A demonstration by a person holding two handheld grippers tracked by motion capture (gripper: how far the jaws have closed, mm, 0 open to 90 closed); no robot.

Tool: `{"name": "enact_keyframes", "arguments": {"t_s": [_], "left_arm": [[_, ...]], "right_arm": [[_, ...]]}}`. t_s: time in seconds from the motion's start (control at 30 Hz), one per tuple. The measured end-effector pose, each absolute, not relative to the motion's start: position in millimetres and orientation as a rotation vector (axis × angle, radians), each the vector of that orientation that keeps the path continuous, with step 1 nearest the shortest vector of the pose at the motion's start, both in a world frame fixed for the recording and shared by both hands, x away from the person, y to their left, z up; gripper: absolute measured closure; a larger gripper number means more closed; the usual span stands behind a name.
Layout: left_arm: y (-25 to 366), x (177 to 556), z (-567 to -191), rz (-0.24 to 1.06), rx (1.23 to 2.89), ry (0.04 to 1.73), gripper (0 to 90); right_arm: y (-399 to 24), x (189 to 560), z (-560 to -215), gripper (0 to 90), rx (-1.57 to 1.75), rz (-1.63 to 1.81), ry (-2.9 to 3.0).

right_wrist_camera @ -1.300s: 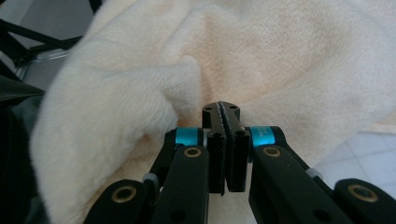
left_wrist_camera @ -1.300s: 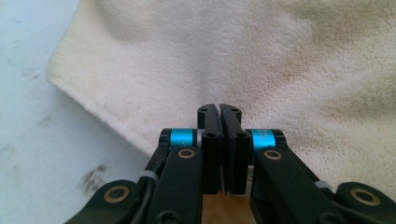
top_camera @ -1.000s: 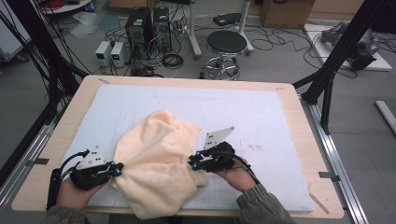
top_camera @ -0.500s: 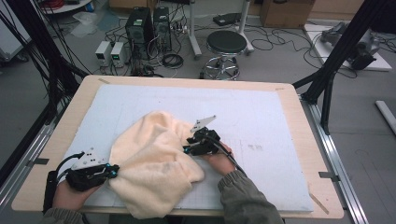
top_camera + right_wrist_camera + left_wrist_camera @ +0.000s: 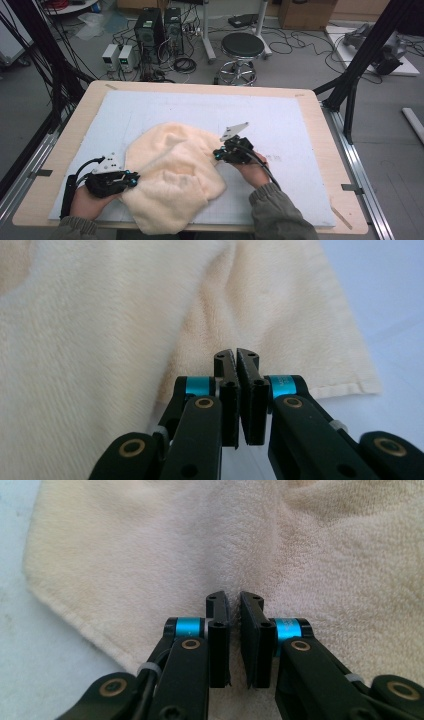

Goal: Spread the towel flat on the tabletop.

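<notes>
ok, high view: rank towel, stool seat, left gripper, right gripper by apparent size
1. towel, by far the largest.
2. stool seat, though it stands farther from the camera, so its true size is unsure.
3. left gripper and right gripper: they look about alike, so no ranking between them.

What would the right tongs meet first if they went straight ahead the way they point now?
Most likely the cream fluffy towel: the right tongs, shut, point at its folded edge, apparently just ahead of them.

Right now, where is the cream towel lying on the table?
In the high view the cream towel lies bunched on the near-left part of the pale mat, between the left gripper and the right gripper.
</notes>
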State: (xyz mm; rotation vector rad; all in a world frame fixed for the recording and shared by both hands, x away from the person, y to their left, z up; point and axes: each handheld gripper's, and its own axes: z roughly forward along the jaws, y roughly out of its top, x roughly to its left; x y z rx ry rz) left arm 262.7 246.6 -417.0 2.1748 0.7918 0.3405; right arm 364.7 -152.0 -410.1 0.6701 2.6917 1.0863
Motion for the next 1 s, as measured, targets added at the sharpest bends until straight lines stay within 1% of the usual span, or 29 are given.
{"name": "enact_keyframes", "arguments": {"t_s": [0.03,0.07,0.1,0.17,0.2,0.23,0.33,0.4,0.43,0.47,0.5,0.53,0.6,0.63,0.7,0.8,0.9,1.0], "left_arm": [[244.1,263.6,-415.9,0.339,2.176,0.783,82.7],[240.8,264.4,-415.3,0.338,2.169,0.781,83.3],[237.8,265.3,-414.3,0.335,2.169,0.776,83.3],[231.0,267.4,-412.6,0.329,2.165,0.757,83.7],[227.2,268.7,-411.9,0.324,2.161,0.751,83.8],[223.7,270.3,-410.9,0.32,2.157,0.744,83.8],[213.9,276.2,-408.1,0.298,2.139,0.725,83.9],[208.7,280.5,-407.6,0.306,2.152,0.722,83.9],[207.1,282.3,-408.3,0.305,2.149,0.726,83.7],[206.9,283.5,-408.6,0.303,2.152,0.729,83.1],[207.2,283.9,-408.7,0.296,2.148,0.734,81.5],[207.6,283.9,-408.5,0.298,2.143,0.734,77.4],[208.5,284.0,-408.3,0.3,2.139,0.735,64.6],[209.1,284.1,-408.7,0.297,2.135,0.736,59.9],[211.8,284.6,-409.5,0.286,2.152,0.731,55.5],[215.2,285.0,-413.9,0.27,2.172,0.725,56.4],[216.9,285.7,-420.9,0.223,2.206,0.716,65.0],[216.7,282.0,-426.2,0.203,2.23,0.708,74.6]], "right_arm": [[-161.2,362.4,-406.5,88.3,0.691,1.09,2.677],[-180.5,358.4,-399.7,88.4,0.697,1.074,2.661],[-180.5,358.4,-399.7,88.4,0.697,1.074,2.661],[-200.2,353.7,-393.8,88.4,0.72,1.053,2.64],[-220.8,350.5,-388.9,88.4,0.764,1.044,2.607],[-220.8,350.5,-388.9,88.4,0.764,1.044,2.607],[-248.2,352.1,-385.4,88.3,0.833,1.039,2.558],[-255.6,356.0,-388.1,87.8,0.864,1.043,2.552],[-254.7,357.2,-390.4,85.8,0.868,1.047,2.555],[-252.5,357.6,-392.1,81.5,0.866,1.057,2.563],[-249.8,357.8,-392.6,77.1,0.845,1.089,2.579],[-246.2,356.1,-391.7,72.8,0.827,1.124,2.592],[-237.2,350.3,-388.6,65.8,0.766,1.176,2.603],[-232.3,346.5,-387.5,63.3,0.742,1.213,2.62],[-221.0,335.8,-387.9,59.5,0.658,1.223,2.672],[-208.4,315.1,-395.8,57.6,0.559,1.244,2.715],[-200.0,302.9,-410.9,55.8,0.531,1.238,2.767],[-192.7,299.5,-426.8,55.8,0.517,1.185,2.825]]}}
